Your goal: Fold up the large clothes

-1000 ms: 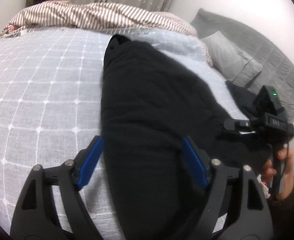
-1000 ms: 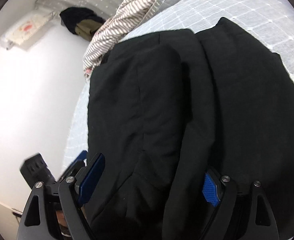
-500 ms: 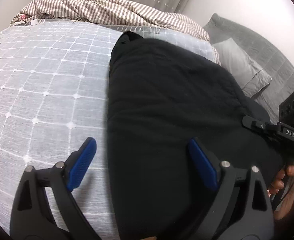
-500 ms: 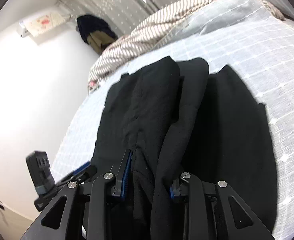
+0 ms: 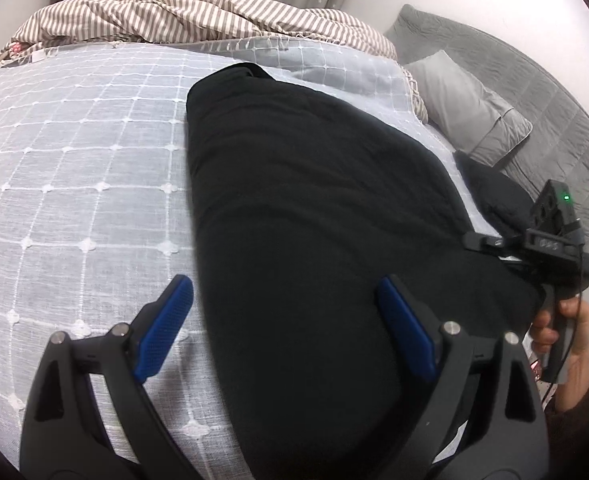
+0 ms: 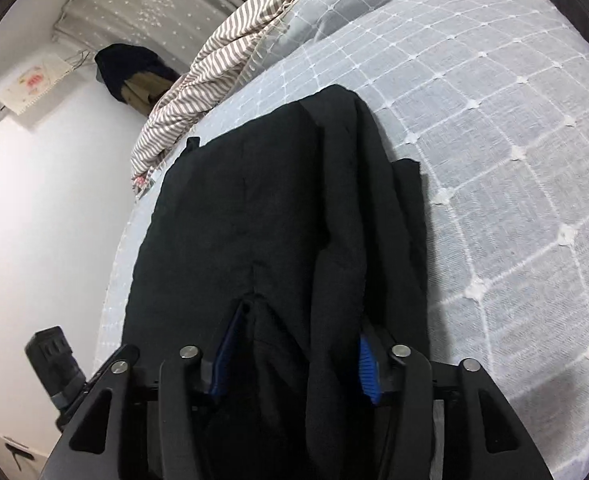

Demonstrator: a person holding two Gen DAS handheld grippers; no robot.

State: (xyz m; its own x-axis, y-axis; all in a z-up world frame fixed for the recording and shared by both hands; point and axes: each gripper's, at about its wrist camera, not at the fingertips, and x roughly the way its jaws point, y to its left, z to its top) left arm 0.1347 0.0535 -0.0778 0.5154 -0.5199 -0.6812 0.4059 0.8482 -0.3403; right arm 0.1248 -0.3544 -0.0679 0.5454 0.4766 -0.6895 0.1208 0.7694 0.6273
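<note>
the right gripper [image 6: 294,354] has its 2 blue pads on either side of a bunched ridge of the black garment [image 6: 254,216], and its jaws are opening at this moment, so the cloth sits between them but the grip is loosening (whether the pads still press the cloth i cannot tell for sure). the left gripper [image 5: 284,330] stands wide open over the near edge of the same garment [image 5: 306,216]; one pad is over the white checked bedspread [image 5: 74,168], the other over the black cloth, and nothing is held.

the garment lies long on the bed, already folded into a narrow strip, with one layer lying over another on the right side. to do this step well, i judge that the right gripper should let the ridge fall flat before it pulls away, so no wrinkle is dragged along. the left one should then come down on the edge with both layers together, otherwise only the top layer lifts.

compared with half a second ago, the right jaws are wider around the fold, and the garment looks flatter and closer in that view. the left jaws are as wide as before; the right gripper's body [image 5: 550,240] is seen higher at the edge of the left view.
</note>
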